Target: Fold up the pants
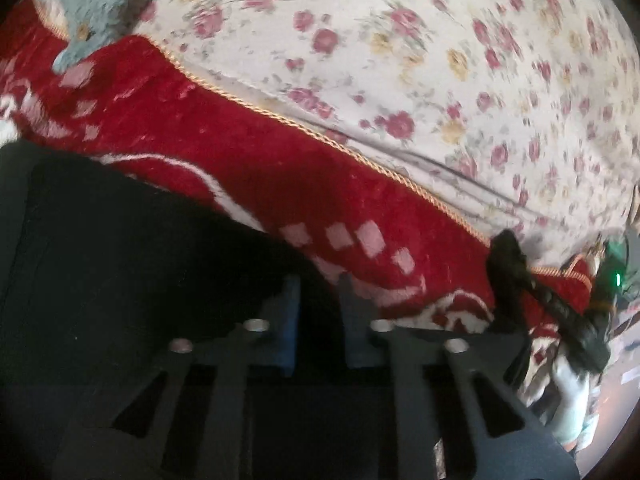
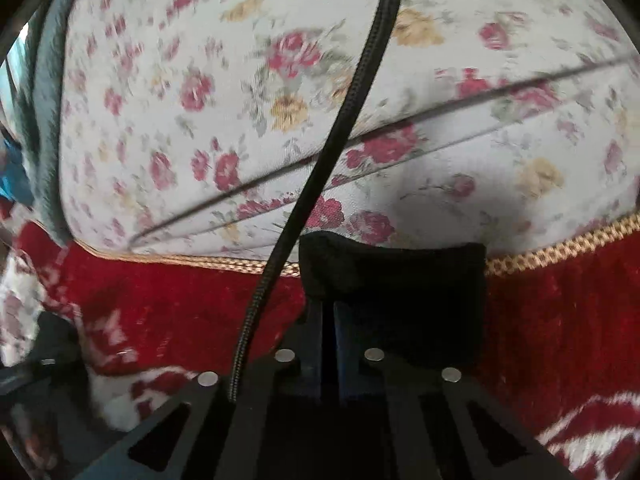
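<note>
The black pants (image 1: 120, 248) lie on a red patterned blanket (image 1: 248, 152), filling the lower left of the left wrist view. My left gripper (image 1: 318, 284) hovers over their edge, its blue-padded fingers slightly apart with black cloth between and under them; whether it holds the cloth is unclear. My right gripper (image 2: 328, 304) is shut on a black end of the pants (image 2: 392, 276), which bunches over its fingertips at the blanket's braided edge. The right gripper with this cloth also shows at the right edge of the left wrist view (image 1: 508, 252).
A floral sheet (image 1: 440, 60) covers the bed beyond the blanket's gold braided border (image 2: 560, 248). A fuzzy blue-grey garment with buttons (image 1: 92, 4) lies at the top left. A black braided cable (image 2: 340, 128) hangs across the right wrist view.
</note>
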Demonstrator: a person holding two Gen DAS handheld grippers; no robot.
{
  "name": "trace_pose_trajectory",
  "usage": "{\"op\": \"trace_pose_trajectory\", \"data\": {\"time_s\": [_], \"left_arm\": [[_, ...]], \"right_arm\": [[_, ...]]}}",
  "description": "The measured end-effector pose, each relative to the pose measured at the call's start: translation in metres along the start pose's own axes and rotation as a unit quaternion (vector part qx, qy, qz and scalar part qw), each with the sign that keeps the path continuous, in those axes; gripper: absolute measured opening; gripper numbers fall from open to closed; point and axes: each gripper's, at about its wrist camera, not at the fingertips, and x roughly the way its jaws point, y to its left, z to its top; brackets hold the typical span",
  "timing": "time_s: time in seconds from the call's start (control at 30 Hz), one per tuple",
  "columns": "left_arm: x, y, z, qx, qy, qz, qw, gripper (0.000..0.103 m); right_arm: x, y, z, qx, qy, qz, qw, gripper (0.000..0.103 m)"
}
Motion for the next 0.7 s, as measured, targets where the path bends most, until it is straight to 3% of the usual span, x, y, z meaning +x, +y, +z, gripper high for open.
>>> {"op": "trace_pose_trajectory", "data": {"time_s": [0.13, 0.33, 0.4, 0.43, 0.47, 0.5, 0.57, 0.7], "left_arm": [[-0.015, 0.012, -0.002, -0.009, -0.014, -0.029, 0.9994, 0.005], [-0.036, 0.005, -0.015, 0.002, -0.035, -0.024, 0.9991, 0.005], [-0.046, 0.005, -0.019, 0.001, -0.049, -0.03, 0.9984, 0.005], [-0.049, 0.005, -0.019, 0.001, -0.053, -0.031, 0.9981, 0.005], [-0.05, 0.004, -0.02, 0.003, -0.055, -0.031, 0.998, 0.005], [-0.05, 0.003, -0.019, 0.007, -0.056, -0.029, 0.998, 0.005], [-0.045, 0.0, -0.02, 0.011, -0.054, -0.025, 0.9981, 0.005], [-0.039, 0.0, -0.018, 0.019, -0.051, -0.021, 0.9983, 0.005]], "right_arm": [[-0.037, -0.015, -0.012, 0.022, -0.023, 0.037, 0.999, 0.003], [-0.053, -0.018, -0.01, 0.017, -0.027, 0.023, 0.999, 0.004], [-0.043, -0.002, -0.004, 0.008, -0.029, 0.015, 0.999, 0.013], [-0.037, 0.003, 0.0, 0.005, -0.027, 0.008, 1.0, 0.03], [-0.029, 0.007, 0.003, 0.007, -0.024, 0.003, 1.0, 0.054], [-0.019, 0.012, 0.008, 0.01, -0.02, 0.001, 1.0, 0.059], [-0.001, 0.022, 0.016, 0.005, -0.009, -0.018, 1.0, 0.06], [0.04, 0.038, 0.028, -0.032, 0.029, -0.102, 0.994, 0.06]]}}
